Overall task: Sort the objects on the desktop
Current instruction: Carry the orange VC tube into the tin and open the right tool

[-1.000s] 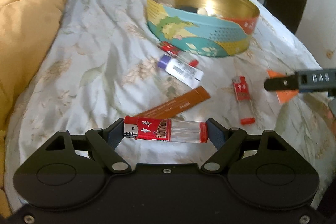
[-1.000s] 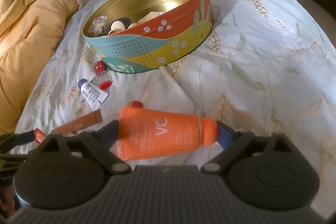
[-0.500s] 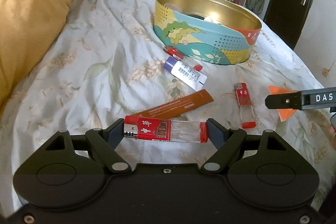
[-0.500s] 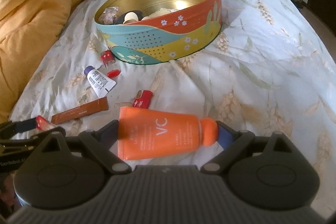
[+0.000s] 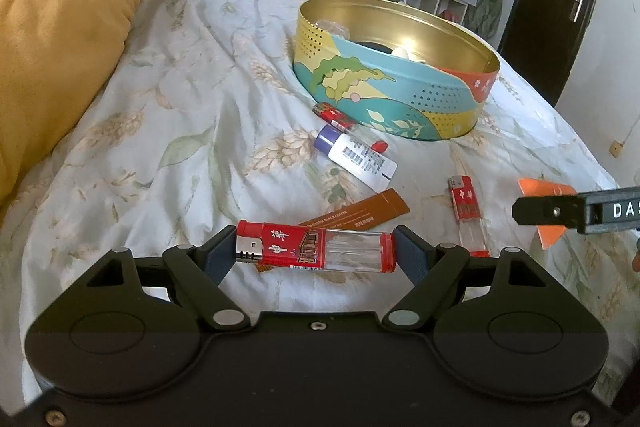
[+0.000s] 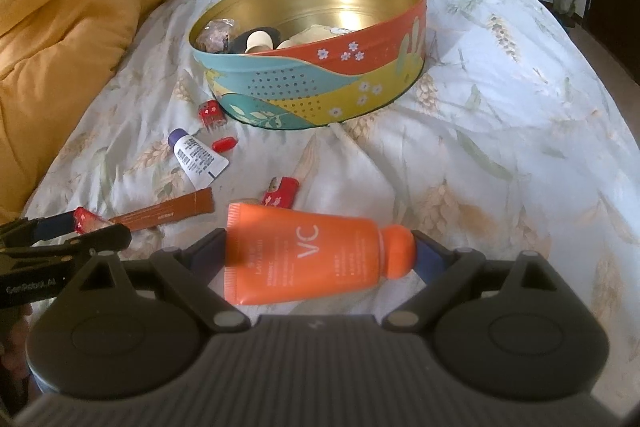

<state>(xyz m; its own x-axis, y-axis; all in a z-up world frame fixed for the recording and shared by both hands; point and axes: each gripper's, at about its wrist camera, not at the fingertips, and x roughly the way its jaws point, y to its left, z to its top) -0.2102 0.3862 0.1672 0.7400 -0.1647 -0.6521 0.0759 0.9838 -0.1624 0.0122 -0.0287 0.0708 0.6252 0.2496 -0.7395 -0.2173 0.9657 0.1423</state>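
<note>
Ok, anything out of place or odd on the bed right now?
Nothing spilled or damaged. Loose items still lie scattered beside the round tin: two lighters, a white tube and a brown sachet. Both held items sit crosswise but secure.

bed (image 5: 168, 131) | on it: round tin (image 5: 400, 95); white tube (image 5: 356, 157); brown sachet (image 5: 360, 213); two lighters (image 5: 466, 215); yellow duvet (image 5: 60, 39)

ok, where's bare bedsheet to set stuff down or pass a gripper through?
Free: the sheet right of the tin, out to the bed's edge, and the strip between the yellow duvet and the tin. Crowded: in front of the tin, where two lighters, a white tube and a brown sachet lie close together.
</note>
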